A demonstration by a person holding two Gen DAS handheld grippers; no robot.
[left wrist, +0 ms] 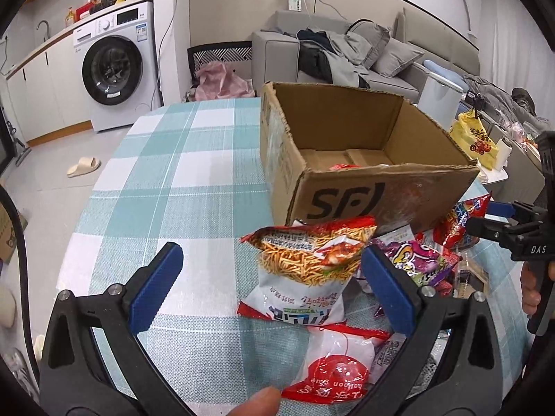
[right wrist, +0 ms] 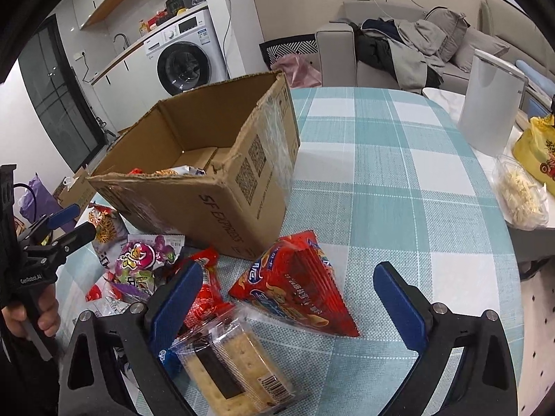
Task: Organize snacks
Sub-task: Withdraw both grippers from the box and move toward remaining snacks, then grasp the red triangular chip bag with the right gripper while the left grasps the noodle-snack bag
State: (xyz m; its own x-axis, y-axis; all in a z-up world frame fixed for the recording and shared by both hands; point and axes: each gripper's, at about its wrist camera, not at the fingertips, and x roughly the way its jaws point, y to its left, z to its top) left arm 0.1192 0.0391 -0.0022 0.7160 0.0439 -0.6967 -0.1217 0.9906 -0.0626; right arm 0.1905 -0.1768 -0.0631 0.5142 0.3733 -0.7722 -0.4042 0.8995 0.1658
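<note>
**Counting snacks beside one open box**

Holding both claws wide apart, I grip nothing with either. My left claw (left wrist: 274,280) frames one noodle-snack bag (left wrist: 305,270), which lies on the checked tablecloth (left wrist: 173,173) just in front of the cardboard box (left wrist: 364,190); the bag's right edge is close to my right blue pad, though I cannot tell if they touch. Nearer to me lies one white and red packet (left wrist: 333,364), and to the right one purple bag (left wrist: 416,260).

My right claw (right wrist: 291,312) hovers over two things: one red triangular bag (right wrist: 298,284) between the pads, and one clear pack of crackers (right wrist: 232,364) lower down, by my left pad. One red wrapper (right wrist: 206,294) sits just behind that pad. The purple bag lies further left, beside my other claw.

One box stands on the table, open at the top, with at least two packets inside against its near wall. Off to the right I count one white jug (right wrist: 489,104), one yellow bag (right wrist: 534,152) and one clear tub (right wrist: 520,194).
</note>
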